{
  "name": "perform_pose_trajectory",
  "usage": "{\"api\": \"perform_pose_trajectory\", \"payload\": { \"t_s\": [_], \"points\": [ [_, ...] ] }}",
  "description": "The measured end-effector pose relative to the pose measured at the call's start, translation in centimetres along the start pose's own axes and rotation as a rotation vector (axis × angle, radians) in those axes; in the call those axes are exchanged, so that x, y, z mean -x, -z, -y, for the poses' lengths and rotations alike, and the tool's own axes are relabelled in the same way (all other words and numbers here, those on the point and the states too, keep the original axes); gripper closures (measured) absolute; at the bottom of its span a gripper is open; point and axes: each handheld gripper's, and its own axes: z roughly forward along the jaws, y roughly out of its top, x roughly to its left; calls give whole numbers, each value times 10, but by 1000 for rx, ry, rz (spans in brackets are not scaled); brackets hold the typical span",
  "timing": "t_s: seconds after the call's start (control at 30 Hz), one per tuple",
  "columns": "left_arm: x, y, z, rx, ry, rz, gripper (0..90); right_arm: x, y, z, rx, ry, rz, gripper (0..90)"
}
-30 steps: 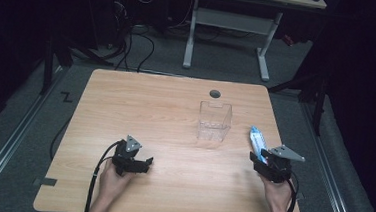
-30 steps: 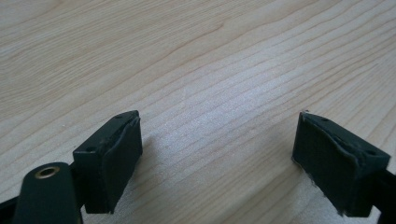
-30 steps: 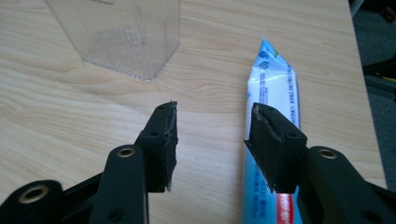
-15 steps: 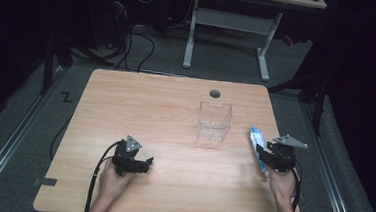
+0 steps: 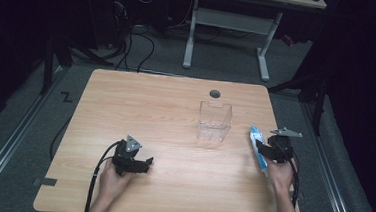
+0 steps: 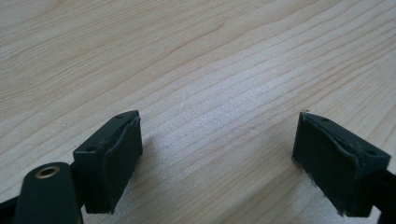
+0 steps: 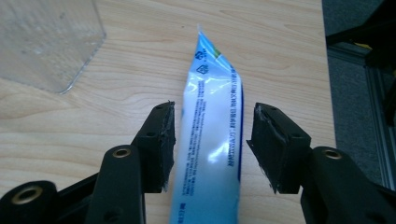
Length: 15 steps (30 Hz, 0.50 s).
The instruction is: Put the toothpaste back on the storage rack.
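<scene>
A white and blue tube (image 5: 254, 135) lies flat near the table's right edge, to the right of a clear plastic box (image 5: 214, 120). My right gripper (image 5: 265, 149) straddles the tube. In the right gripper view the tube (image 7: 215, 140) runs between the jaws of this gripper (image 7: 212, 109), with a narrow gap at each pad. These jaws have just been opening with the tube between them. My left gripper (image 5: 144, 164) rests low over bare wood at the front left, open (image 6: 217, 116) with nothing between its jaws.
The wooden table (image 5: 150, 108) has a round cable hole (image 5: 215, 94) behind the box. The box's clear wall (image 7: 46, 42) is close on the left in the right gripper view. The table's right edge (image 5: 290, 193) runs just beside my right hand.
My right gripper has shifted a little farther from the person and to the right, beside the tube. The tube still lies on the table. The left gripper has not moved.
</scene>
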Motion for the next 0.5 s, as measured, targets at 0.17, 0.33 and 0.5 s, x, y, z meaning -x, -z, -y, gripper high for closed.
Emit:
{"api": "perform_pose_trajectory", "payload": {
  "t_s": [0.17,0.33,0.5],
  "points": [
    [0,0,0,0,0,0,160,4,-2,-5,4,-7,15,496],
    [0,0,0,0,0,0,160,5,-10,-6,-24,-1,25,496],
    [0,0,0,0,0,-1,160,9,-25,-5,-78,-22,-1,479]
  ]
}}
